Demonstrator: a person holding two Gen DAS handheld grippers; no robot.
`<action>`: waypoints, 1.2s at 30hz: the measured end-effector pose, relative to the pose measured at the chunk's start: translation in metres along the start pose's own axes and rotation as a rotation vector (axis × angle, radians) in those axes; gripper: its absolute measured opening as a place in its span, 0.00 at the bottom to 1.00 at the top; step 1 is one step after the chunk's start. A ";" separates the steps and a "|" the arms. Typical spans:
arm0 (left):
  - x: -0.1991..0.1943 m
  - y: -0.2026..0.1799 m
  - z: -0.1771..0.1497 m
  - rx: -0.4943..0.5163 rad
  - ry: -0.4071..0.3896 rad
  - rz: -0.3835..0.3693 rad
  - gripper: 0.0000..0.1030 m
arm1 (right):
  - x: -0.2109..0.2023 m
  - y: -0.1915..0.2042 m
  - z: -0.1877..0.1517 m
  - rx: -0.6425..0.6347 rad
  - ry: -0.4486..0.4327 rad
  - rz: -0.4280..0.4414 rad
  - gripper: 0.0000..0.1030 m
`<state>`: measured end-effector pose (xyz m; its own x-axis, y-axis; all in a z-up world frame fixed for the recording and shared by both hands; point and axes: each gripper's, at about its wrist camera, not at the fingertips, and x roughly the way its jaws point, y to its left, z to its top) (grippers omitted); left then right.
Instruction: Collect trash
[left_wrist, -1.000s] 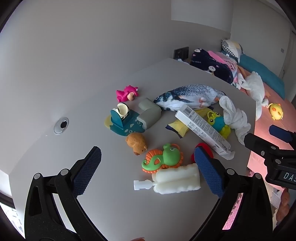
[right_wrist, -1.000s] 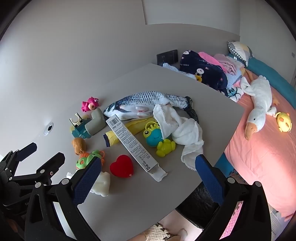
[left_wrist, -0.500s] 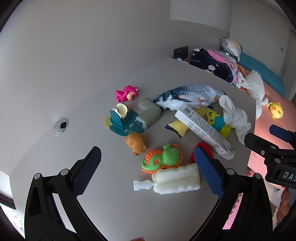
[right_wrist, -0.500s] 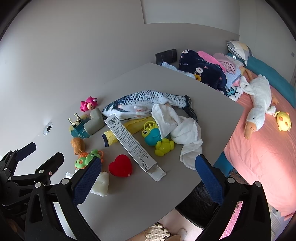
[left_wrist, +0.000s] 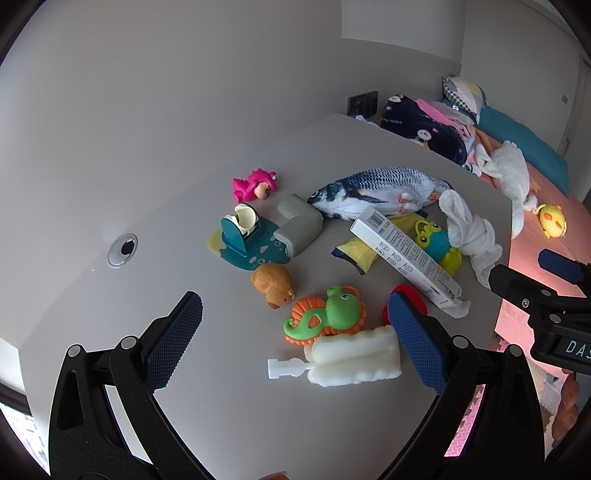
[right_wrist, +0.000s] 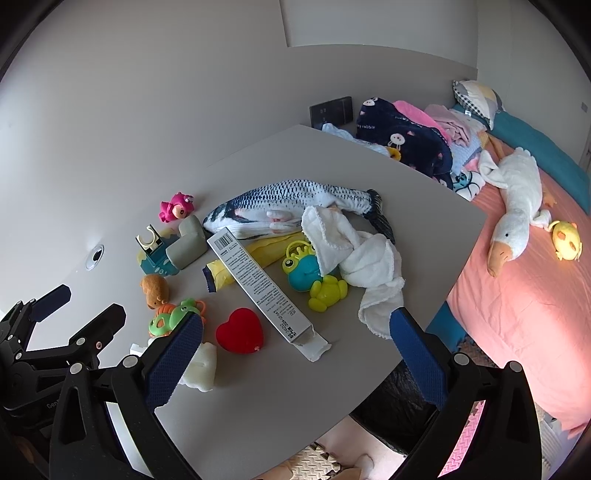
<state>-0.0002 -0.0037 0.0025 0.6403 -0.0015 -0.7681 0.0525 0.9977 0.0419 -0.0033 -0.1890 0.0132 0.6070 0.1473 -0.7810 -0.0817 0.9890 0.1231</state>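
Toys and packaging lie clustered on a table (right_wrist: 258, 398) beside a bed (right_wrist: 517, 295).

From the long carton (right_wrist: 258, 284), the fish-shaped cushion (right_wrist: 280, 199) lies at 12 o'clock, the heart (right_wrist: 239, 330) at 7 o'clock, the frog toy (right_wrist: 306, 273) at 3 o'clock, with the towel (right_wrist: 365, 258) just beyond it. A wrapper (right_wrist: 251, 254) lies under the carton. On the bed lies a plush goose (right_wrist: 513, 206).

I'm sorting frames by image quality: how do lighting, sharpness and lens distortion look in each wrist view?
Left wrist view: soft even daylight, faint shadows under the long white cardboard box; the grey tabletop edges bow from fisheye distortion; corners vignette black. Right wrist view: similar light, sharp centre with the box's barcode visible, the pink bedsheet glowing brighter at right.
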 end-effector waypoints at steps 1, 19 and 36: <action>0.000 0.000 0.000 0.000 0.001 0.000 0.94 | -0.001 -0.001 -0.001 0.000 0.001 -0.001 0.98; 0.002 0.002 -0.001 0.000 0.003 0.001 0.94 | 0.002 -0.006 -0.003 0.007 0.005 -0.004 0.98; 0.006 0.005 -0.004 -0.018 0.022 -0.002 0.94 | 0.004 -0.011 -0.005 0.006 0.015 0.007 0.98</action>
<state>0.0010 0.0012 -0.0049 0.6234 -0.0026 -0.7819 0.0402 0.9988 0.0287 -0.0040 -0.1995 0.0054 0.5947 0.1545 -0.7890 -0.0809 0.9879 0.1324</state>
